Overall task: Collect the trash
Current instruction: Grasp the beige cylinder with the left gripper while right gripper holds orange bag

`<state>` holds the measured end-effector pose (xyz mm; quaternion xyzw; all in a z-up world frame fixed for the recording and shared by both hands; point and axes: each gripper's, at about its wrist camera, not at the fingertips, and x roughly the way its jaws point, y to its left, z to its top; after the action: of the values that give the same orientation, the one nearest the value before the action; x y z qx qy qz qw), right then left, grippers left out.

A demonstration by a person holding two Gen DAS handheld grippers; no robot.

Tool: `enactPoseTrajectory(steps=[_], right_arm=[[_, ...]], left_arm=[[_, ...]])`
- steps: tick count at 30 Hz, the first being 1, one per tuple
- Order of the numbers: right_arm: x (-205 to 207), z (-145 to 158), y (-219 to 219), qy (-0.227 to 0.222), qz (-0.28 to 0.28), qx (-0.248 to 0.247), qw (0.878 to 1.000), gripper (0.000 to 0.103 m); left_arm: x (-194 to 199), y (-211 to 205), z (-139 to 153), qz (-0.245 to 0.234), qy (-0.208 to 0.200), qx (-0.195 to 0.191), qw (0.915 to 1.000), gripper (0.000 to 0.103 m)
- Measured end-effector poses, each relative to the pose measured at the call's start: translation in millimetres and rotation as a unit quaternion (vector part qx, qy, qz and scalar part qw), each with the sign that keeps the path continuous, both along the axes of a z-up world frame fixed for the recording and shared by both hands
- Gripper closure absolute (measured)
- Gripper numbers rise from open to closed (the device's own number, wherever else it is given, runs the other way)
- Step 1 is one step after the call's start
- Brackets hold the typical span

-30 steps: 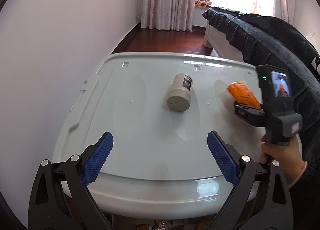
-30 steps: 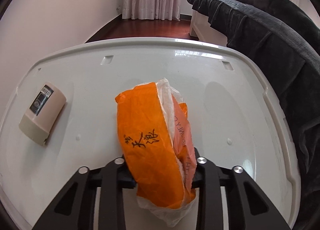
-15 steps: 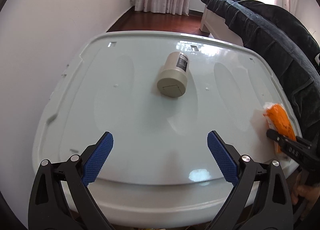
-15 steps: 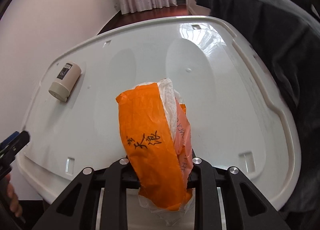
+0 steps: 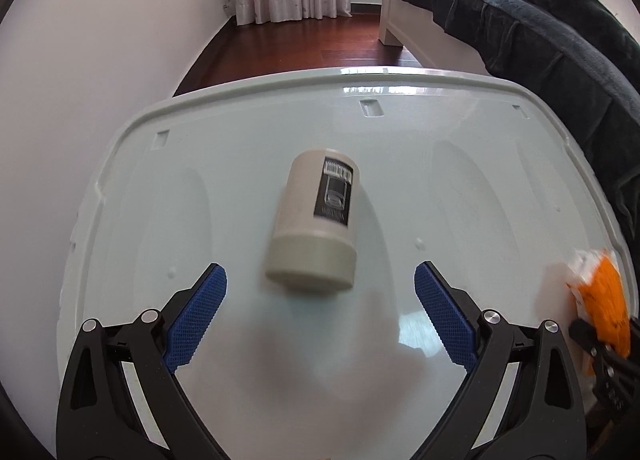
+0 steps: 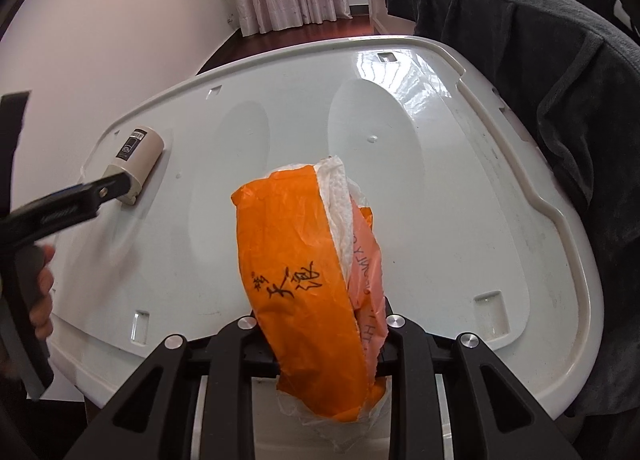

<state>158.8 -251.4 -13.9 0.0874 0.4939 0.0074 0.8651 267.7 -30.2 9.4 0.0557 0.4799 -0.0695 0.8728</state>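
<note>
Cylinder (image 5: 312, 224) nearer left gripper (image 5: 320, 316), blurred; orange bag (image 6: 308, 260) perhaps crumpled

Left gripper (image 5: 320, 314) agape, right gripper (image 6: 322, 344) clamped

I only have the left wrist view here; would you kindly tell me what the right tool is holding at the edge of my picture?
Observer: The right tool is shut on a crumpled orange plastic bag with white paper tucked inside.
Operator: Is there any marking on it?
Observer: Yes, black handwritten characters on its orange face.
Operator: Thank you. How close is my left tool to the beige cylindrical container?
Observer: One finger of the left tool overlaps the cap end of the beige cylindrical container; contact is unclear.
</note>
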Motion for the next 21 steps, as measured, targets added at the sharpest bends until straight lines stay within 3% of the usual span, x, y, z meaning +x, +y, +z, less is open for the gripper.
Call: enactPoseTrajectory(steps=[9, 16, 18, 21], right_arm=[[-1.8, 0.1, 0.0, -0.001, 0.006, -0.003, 1.000, 0.077], [-0.5, 0.6, -1.0, 0.002, 0.004, 0.001, 1.000, 0.077], [-0.5, 1.4, -1.4, 0.002, 0.004, 0.000, 1.000, 0.077], [0.2, 1.7, -2.7, 0.004, 0.002, 0.002, 1.000, 0.077]], left_arm=[[42.5, 5.2, -27.7, 0.021, 0.014, 0.027, 0.9993, 0.010], [44.4, 15.9, -29.5, 0.032, -0.007, 0.006, 0.9994, 0.012], [42.3, 15.3, -27.5, 0.029, -0.010, 0.005, 0.9995, 0.021], [34.4, 8.3, -23.6, 0.012, -0.020, 0.012, 0.9997, 0.051]])
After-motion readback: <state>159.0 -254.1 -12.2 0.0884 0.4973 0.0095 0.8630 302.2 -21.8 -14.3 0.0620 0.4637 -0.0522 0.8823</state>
